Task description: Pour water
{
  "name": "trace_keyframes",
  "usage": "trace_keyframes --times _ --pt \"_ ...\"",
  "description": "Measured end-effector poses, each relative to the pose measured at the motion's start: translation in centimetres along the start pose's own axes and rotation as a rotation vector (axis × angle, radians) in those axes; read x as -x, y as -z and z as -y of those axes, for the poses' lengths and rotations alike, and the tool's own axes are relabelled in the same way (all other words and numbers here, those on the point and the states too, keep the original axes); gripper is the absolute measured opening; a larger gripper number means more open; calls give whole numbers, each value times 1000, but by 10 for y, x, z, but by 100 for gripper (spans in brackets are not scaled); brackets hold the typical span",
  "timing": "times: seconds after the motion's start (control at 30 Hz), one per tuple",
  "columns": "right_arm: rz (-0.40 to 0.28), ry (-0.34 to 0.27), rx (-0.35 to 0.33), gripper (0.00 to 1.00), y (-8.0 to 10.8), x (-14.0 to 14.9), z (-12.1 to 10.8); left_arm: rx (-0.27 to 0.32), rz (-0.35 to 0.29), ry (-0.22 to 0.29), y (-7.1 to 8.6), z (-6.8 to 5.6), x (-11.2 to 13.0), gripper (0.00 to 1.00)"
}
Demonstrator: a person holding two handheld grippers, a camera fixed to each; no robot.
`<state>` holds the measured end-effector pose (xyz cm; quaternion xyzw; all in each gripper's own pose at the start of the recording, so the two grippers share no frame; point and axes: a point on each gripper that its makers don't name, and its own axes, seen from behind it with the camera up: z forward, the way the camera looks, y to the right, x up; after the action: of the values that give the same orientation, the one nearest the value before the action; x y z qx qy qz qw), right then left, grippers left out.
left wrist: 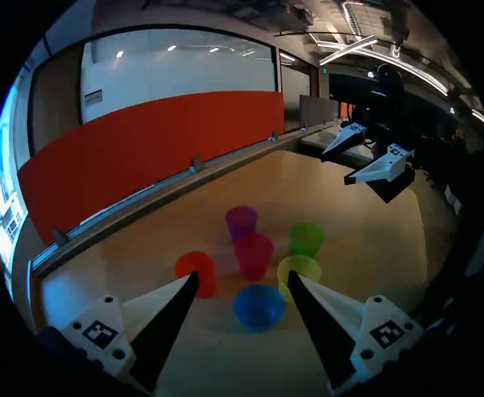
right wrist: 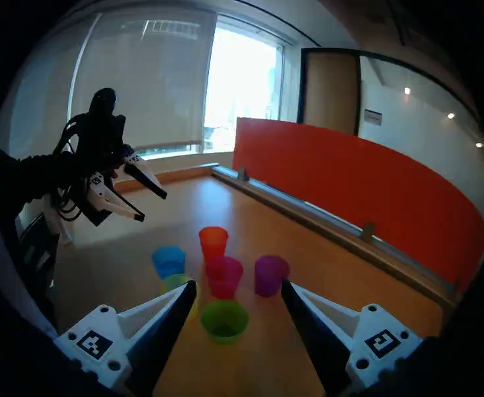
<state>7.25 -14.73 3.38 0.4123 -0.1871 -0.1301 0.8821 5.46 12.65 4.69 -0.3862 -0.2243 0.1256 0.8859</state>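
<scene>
Near the crowded cups (left wrist: 254, 255), we held left gripper (left wrist: 242, 274) and right gripper (right wrist: 237, 283) spread, empty; grabbing one might topple seemingly touching neighbours.

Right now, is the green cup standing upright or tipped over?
Upright: the green cup stands on the wooden table, round mouth facing up. Whether it holds water, I cannot tell.

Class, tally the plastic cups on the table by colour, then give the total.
Red cup: 1
Blue cup: 1
Yellow cup: 1
Pink cup: 1
Purple cup: 1
Green cup: 1
Total: 6
</scene>
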Motion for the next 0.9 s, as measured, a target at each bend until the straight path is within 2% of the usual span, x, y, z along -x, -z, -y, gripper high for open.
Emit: trace_keyframes --times 0.33,0.9 --pt "51 19 -25 100 -21 36 1 27 100 -40 -20 -2 43 100" --pt "126 39 -59 100 -45 89 9 97 191 -58 -40 -15 84 100"
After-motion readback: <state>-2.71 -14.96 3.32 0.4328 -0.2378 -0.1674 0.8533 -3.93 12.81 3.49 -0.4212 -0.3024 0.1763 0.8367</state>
